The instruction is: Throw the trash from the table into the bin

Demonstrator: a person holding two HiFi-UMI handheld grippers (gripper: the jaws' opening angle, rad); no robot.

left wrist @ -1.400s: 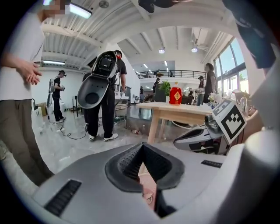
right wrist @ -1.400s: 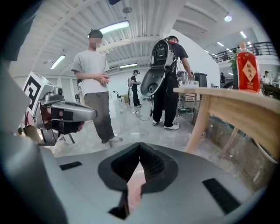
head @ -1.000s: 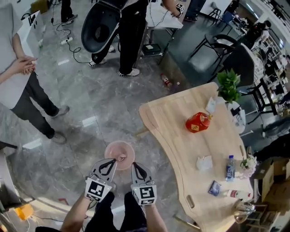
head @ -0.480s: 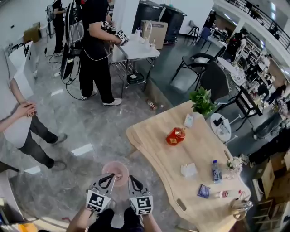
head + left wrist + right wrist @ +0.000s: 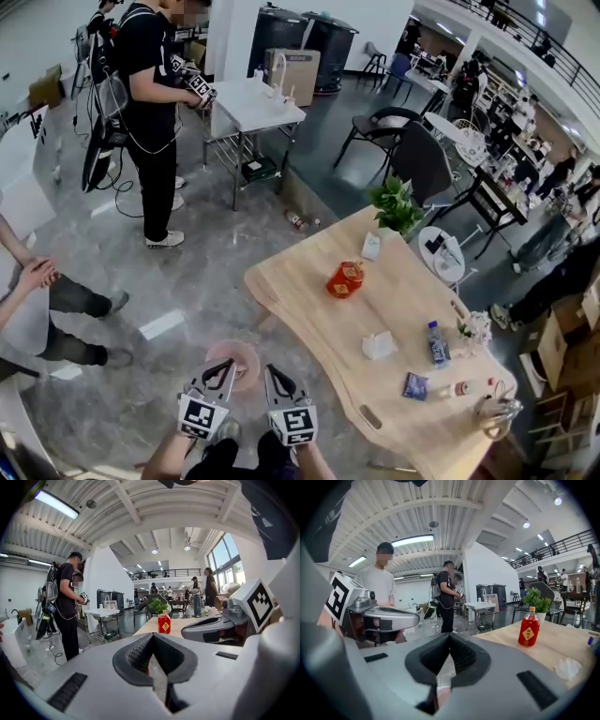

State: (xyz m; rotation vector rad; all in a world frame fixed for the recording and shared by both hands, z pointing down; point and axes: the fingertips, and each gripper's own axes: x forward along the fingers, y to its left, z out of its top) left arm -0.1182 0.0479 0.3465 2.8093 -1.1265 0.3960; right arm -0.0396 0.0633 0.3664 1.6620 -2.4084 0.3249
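Both have risen over the bin: left gripper and right gripper, shut, empty. The table edge sits just right; floor opens left.

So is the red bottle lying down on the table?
No, the red bottle stands upright on the wooden table, with its cap on top.

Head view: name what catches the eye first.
A red bottle stands on the pale wooden table at the right. At the bottom, the left gripper and right gripper sit side by side, shut and empty, with a pink bin on the floor just beyond them.
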